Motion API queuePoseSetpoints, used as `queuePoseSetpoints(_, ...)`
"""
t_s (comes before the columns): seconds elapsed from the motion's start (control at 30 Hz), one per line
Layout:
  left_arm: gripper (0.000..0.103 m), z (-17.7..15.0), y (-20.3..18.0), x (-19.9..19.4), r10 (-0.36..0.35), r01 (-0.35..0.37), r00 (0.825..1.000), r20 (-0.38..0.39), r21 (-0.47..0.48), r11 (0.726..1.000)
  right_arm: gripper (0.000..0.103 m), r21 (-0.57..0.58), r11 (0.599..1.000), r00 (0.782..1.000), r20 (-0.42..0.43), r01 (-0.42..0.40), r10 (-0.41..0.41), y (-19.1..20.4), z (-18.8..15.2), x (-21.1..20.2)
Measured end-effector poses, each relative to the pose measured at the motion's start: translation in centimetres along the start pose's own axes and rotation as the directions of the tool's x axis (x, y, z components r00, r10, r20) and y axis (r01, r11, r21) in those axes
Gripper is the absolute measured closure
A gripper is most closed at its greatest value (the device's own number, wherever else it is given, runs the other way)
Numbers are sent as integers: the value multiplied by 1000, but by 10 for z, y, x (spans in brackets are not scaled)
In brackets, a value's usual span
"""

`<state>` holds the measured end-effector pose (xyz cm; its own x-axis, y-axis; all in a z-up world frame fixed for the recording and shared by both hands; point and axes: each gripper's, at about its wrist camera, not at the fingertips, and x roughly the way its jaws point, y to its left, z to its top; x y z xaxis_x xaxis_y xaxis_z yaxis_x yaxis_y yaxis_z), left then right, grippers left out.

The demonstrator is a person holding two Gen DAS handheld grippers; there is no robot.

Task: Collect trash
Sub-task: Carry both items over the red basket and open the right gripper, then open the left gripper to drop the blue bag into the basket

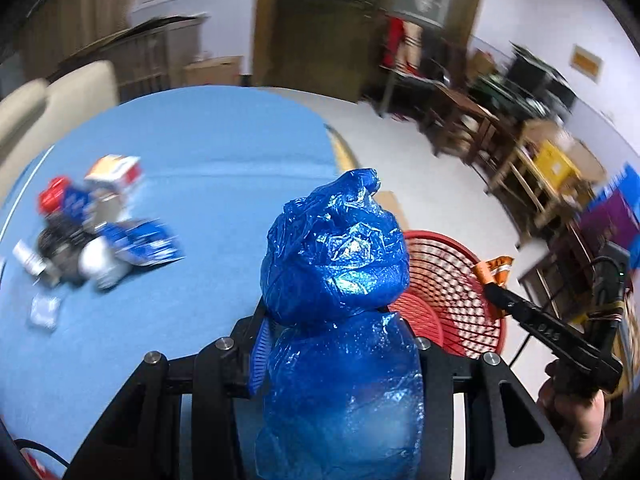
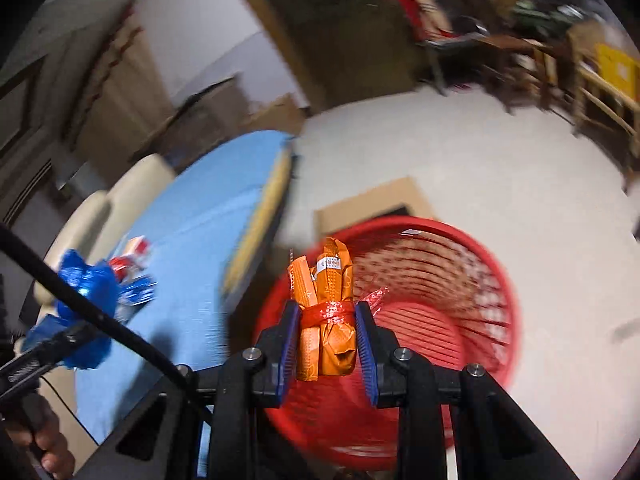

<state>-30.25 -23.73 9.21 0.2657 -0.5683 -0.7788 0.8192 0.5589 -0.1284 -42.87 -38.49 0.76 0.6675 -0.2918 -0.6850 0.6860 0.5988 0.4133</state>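
My left gripper (image 1: pixel 340 344) is shut on a crumpled blue plastic bag (image 1: pixel 340 264), which hides most of its fingers and hangs over the blue table's (image 1: pixel 200 168) right edge. On the floor just beyond stands a red mesh basket (image 1: pixel 452 292). My right gripper (image 2: pixel 328 310) is shut on an orange wrapper bundle (image 2: pixel 328 280) tied with a red band, held above the red mesh basket's (image 2: pixel 460 280) near rim. The left wrist view shows the right gripper (image 1: pixel 494 292) over the basket. A pile of packets and a red-capped item (image 1: pixel 100 232) lies at the table's left.
A flat cardboard piece (image 2: pixel 372 204) lies on the pale floor behind the basket. Beige cushioned seats (image 1: pixel 60 96) line the table's far side. Wooden tables and shelves (image 1: pixel 532 176) crowd the right wall. A small white packet (image 1: pixel 44 312) lies near the pile.
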Motion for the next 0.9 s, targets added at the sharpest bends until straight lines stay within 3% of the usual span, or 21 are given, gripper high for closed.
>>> queuePoseSetpoints(0.3, 56, 17, -53, 50, -25, 32, 997, -69, 98, 995, 69, 45, 998, 996, -70, 53, -50, -42, 2, 21)
queuePoseSetpoints(0.33, 56, 18, -58, 58, -27, 36, 996, -84, 107, 994, 63, 49, 998, 995, -91, 50, -45, -45, 2, 25)
queuePoseSetpoints(0.37, 56, 17, -61, 62, -25, 35, 996, -89, 115, 993, 30, 53, 997, 994, -103, 53, -47, -51, -2, 25)
queuePoseSetpoints(0.4, 56, 17, -65, 65, -20, 31, 996, -92, 128, 991, 13, 63, 996, 992, -110, 64, -57, -55, -3, 27)
queuePoseSetpoints(0.8, 52, 14, -100, 94, -32, 64, 991, -131, 249, 966, 13, 206, 976, 993, 71, 74, -91, -92, 17, -24)
queuePoseSetpoints(0.87, 42, 11, -106, 97, -31, 65, 991, -130, 267, 962, 13, 215, 974, 992, 86, 69, -89, -93, 19, -30)
queuePoseSetpoints(0.9, 31, 11, -108, 99, -24, 59, 992, -128, 273, 960, 13, 218, 974, 992, 93, 66, -88, -93, 20, -32)
